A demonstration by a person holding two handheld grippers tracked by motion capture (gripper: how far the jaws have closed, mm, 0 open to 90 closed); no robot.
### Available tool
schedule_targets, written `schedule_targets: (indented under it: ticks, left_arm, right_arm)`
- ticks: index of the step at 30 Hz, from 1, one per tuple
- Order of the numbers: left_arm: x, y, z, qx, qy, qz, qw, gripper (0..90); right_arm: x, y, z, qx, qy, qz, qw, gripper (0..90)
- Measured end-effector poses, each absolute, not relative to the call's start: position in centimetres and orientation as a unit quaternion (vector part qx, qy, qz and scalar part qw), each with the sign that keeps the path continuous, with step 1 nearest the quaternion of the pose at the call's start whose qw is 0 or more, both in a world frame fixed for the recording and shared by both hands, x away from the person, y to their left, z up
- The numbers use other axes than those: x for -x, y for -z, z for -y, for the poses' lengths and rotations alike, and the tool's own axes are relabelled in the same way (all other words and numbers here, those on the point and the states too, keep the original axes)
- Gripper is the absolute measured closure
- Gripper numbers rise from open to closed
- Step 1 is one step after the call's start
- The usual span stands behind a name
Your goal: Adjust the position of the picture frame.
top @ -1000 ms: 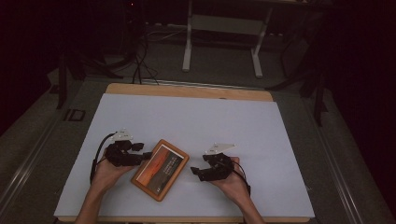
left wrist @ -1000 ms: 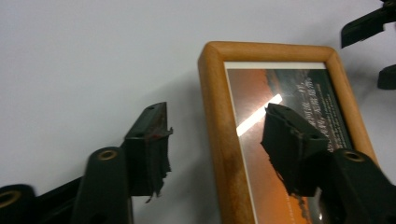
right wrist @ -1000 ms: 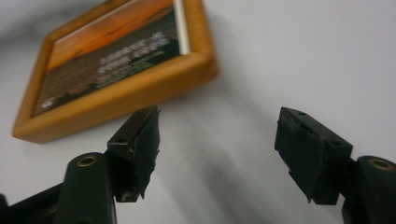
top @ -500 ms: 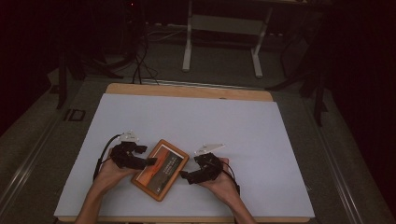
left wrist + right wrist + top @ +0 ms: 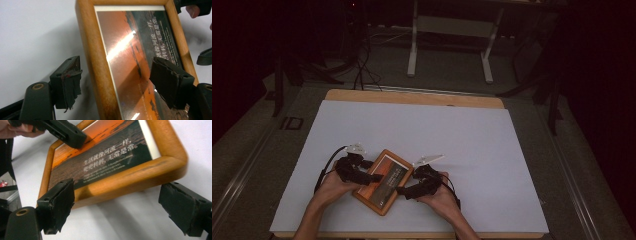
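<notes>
white table sheet (image 5: 462, 140) lies open beyond the picture frame (image 5: 383, 181).

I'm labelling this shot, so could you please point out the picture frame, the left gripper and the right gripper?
picture frame (image 5: 382, 182): high view, on its glazed picture.
left gripper (image 5: 115, 80): left gripper view, midway between its open pads.
right gripper (image 5: 116, 206): right gripper view, midway between its open pads.

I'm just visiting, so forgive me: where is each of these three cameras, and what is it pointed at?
High view: fixed above the person's side, looking forward and down on the white table; forearms, left tool and right tool flank a wooden picture frame.
Left gripper view: rides the left tool, looking along its open jaws straddling the frame's edge.
Right gripper view: rides the right tool, jaws open, facing the frame's corner.
Shared: all three show the frame; each gripper view glimpses the other hand.
</notes>
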State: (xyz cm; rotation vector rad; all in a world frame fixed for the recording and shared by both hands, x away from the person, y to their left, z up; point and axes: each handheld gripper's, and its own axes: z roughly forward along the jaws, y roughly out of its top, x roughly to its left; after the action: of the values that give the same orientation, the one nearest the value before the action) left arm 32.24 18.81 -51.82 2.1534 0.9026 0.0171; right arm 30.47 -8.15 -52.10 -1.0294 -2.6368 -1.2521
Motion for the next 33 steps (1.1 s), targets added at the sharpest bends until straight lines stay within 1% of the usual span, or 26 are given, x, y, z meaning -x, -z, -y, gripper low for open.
schedule_targets:
  ticks: [5,8,11,19,23,24,28,30,33]
  left_arm:
    - [-32.2,52.0,-18.5,-0.849,-0.003,-0.353,0.392,24.3]
    - [-32.3,52.1,-18.7,-0.848,0.008,-0.356,0.393,25.2]
    - [-32.3,52.2,-19.0,-0.848,0.028,-0.358,0.390,25.6]
    - [-32.2,52.9,-20.0,-0.834,0.072,-0.374,0.399,31.2]
    - [-32.1,52.7,-20.2,-0.832,0.072,-0.380,0.397,33.2]
    - [-32.0,52.6,-20.3,-0.830,0.072,-0.382,0.399,34.1]
    - [-31.5,52.0,-21.1,-0.823,0.073,-0.368,0.426,44.1]
    - [-31.3,51.6,-21.3,-0.820,0.063,-0.370,0.432,46.3]
    - [-31.0,51.1,-21.9,-0.811,0.056,-0.374,0.446,53.9]
  right_arm:
    - [-30.4,52.4,7.7,0.342,0.409,0.845,0.044,17.6]
    - [-30.3,52.7,7.5,0.346,0.412,0.841,0.061,20.2]
    - [-30.3,53.0,7.6,0.351,0.417,0.834,0.084,25.0]
    - [-30.8,53.2,8.2,0.375,0.429,0.813,0.116,33.5]
    - [-31.0,53.1,8.3,0.384,0.431,0.807,0.124,36.6]
    - [-31.0,53.1,8.3,0.386,0.433,0.805,0.125,38.2]
    - [-31.2,52.5,8.5,0.387,0.451,0.794,0.131,48.6]
    - [-31.1,52.1,8.3,0.379,0.452,0.796,0.135,50.5]
    - [-31.0,51.6,8.2,0.372,0.456,0.798,0.127,53.3]
